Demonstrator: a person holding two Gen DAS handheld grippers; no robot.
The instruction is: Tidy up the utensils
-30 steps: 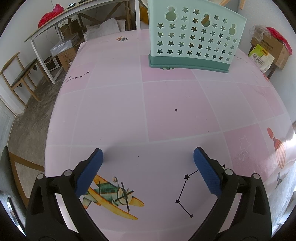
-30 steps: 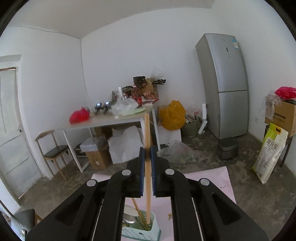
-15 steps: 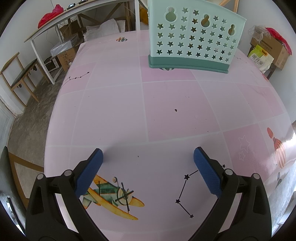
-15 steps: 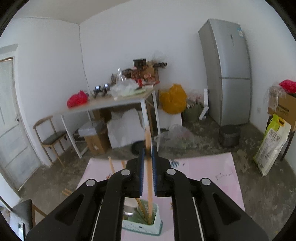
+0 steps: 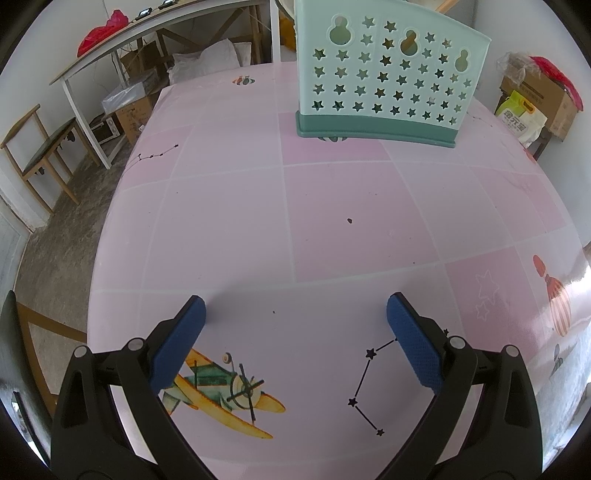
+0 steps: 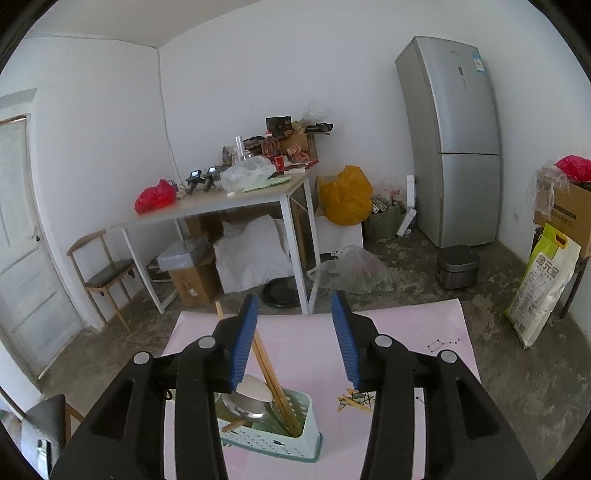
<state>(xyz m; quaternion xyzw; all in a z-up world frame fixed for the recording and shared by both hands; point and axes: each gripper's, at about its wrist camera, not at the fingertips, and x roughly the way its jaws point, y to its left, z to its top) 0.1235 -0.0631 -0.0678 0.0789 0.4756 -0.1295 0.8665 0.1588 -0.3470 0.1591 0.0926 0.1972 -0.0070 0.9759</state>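
While my right gripper (image 6: 293, 332) hangs above the mint utensil caddy (image 6: 295, 441), its jaws are opening and the blue pads press on nothing. The wooden chopsticks (image 6: 271, 373) lean in the caddy's right compartment, tops tilted left past my left pad; can't tell whether they still touch it. A metal spoon bowl (image 6: 245, 404) sits in the compartment beside them.

My left gripper (image 5: 295, 314) is spread wide over the pink tablecloth (image 5: 229, 229), nothing between the pads, an airplane print (image 5: 221, 387) under the left finger.

View differences:
- Left wrist view: only the caddy's star-punched outer wall (image 5: 388, 77), standing upright at the far side of the table; contents mostly hidden, just a wooden tip (image 5: 445, 4) over the rim.
- Right wrist view: looks down into the caddy, so compartments and utensils show. Also shows the room beyond: grey fridge (image 6: 452, 144), cluttered white side table (image 6: 221, 206), yellow bag (image 6: 345, 195).
- Neither view shows the other gripper.
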